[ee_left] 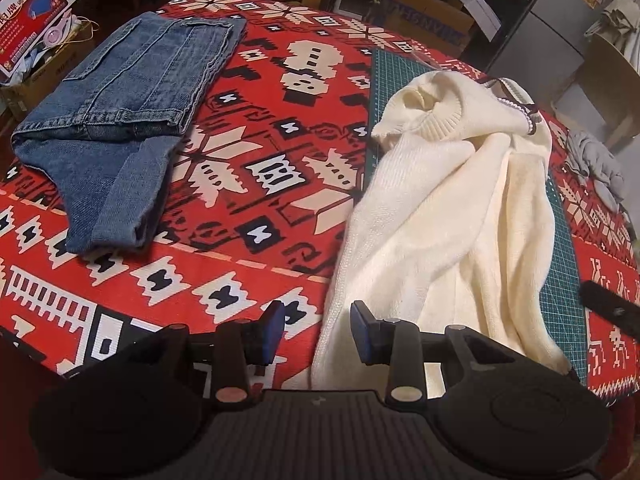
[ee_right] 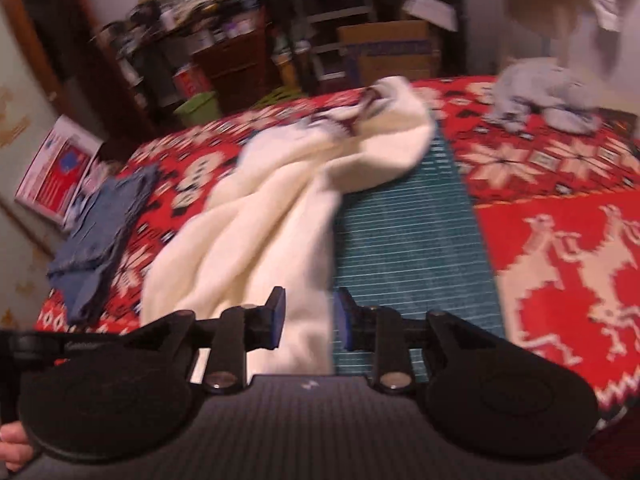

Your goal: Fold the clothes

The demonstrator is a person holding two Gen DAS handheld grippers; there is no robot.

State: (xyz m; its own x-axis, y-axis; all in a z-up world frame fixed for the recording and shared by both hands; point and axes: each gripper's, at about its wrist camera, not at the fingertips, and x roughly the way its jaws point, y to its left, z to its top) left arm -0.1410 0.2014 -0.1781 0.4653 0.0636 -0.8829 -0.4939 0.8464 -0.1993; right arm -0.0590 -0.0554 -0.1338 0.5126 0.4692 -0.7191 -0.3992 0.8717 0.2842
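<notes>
A cream knit sweater (ee_left: 460,208) lies crumpled and lengthwise on the table, partly over a green cutting mat (ee_left: 560,300). Its ribbed collar is at the far end. Folded blue jeans (ee_left: 120,120) rest to the left. My left gripper (ee_left: 318,332) is open over the tablecloth at the sweater's near left edge, nothing between its blue pads. In the blurred right wrist view, my right gripper (ee_right: 310,320) is open just above the sweater's (ee_right: 272,208) near right edge. Cream knit shows in the gap, but the pads do not press on it. The jeans (ee_right: 100,236) show at left.
A red patterned cloth (ee_left: 260,120) covers the table. A crumpled grey garment (ee_right: 540,96) sits at the far right corner. The cutting mat (ee_right: 412,248) runs front to back. Boxes, shelves and a green bin crowd the floor behind the table. A fingertip (ee_right: 12,448) shows bottom left.
</notes>
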